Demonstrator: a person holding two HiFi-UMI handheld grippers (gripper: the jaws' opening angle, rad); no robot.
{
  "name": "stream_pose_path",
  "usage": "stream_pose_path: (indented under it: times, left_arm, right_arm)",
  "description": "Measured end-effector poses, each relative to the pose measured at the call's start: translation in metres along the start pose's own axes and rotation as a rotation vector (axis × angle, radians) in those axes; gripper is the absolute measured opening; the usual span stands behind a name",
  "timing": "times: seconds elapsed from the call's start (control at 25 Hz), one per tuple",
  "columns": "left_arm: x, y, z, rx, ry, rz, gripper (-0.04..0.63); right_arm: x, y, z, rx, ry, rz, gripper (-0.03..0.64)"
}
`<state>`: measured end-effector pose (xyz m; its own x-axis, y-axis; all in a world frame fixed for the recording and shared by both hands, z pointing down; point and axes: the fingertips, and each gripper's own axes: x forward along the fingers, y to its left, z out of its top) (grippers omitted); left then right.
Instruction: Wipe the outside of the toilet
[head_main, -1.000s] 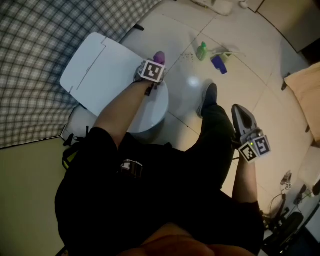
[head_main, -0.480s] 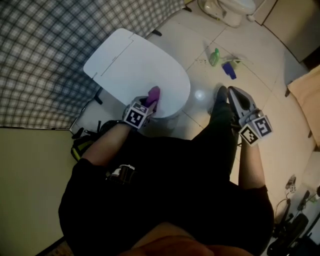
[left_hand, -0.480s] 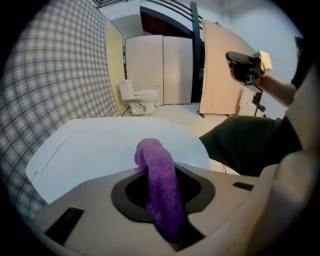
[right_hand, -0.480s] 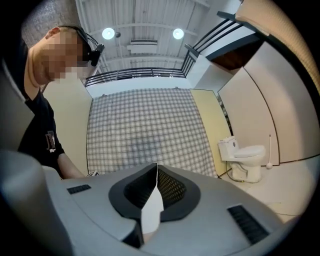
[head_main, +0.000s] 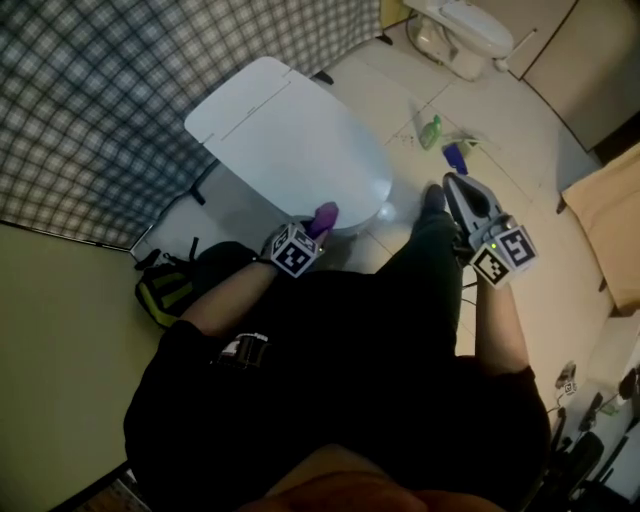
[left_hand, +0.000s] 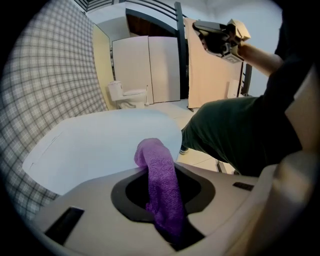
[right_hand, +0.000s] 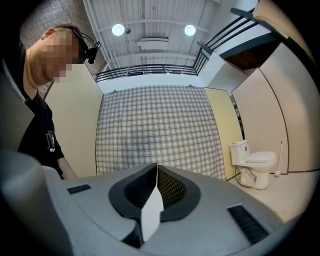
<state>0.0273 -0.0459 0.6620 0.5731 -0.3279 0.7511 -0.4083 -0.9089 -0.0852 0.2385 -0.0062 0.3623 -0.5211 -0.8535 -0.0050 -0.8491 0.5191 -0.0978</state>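
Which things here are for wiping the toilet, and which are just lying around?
For the job:
- toilet
- purple cloth
- left gripper, shut on the cloth

Just lying about:
- green bottle
- blue thing beside it
- bag
- far toilet

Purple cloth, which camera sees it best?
The left gripper view: the purple cloth fills the middle, close up, with its weave visible. The head view shows only a small purple tip. The right gripper view misses it.
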Motion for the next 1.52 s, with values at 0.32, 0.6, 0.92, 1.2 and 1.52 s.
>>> stream_pose_path:
  times: [0.32, 0.6, 0.92, 1.2, 1.52]
  left_arm:
    - [0.041, 0.000, 0.047, 0.016, 0.037, -0.029, 0.089]
    - [0.099, 0.003, 0.115, 0.027, 0.052, -0.035, 0.089]
    - [0.182, 0.041, 0.207, 0.054, 0.035, 0.004, 0.089]
    - [0.231, 0.088, 0.245, 0.026, 0.080, 0.078, 0.089]
    - [0.156, 0.063, 0.229, -0.057, -0.032, -0.002, 0.089]
  right_arm:
    - [-0.030, -0.018, -0.007, 0.015, -0.002, -0.065, 0.009]
    - [-0.053, -0.071, -0.026, 0.086, -0.026, -0.123, 0.011]
    - [-0.077, -0.149, -0.061, 0.170, -0.023, -0.201, 0.011]
    - [-0.100, -0.193, -0.073, 0.194, -0.004, -0.258, 0.011]
    - [-0.095, -0.176, -0.049, 0.162, -0.031, -0.224, 0.011]
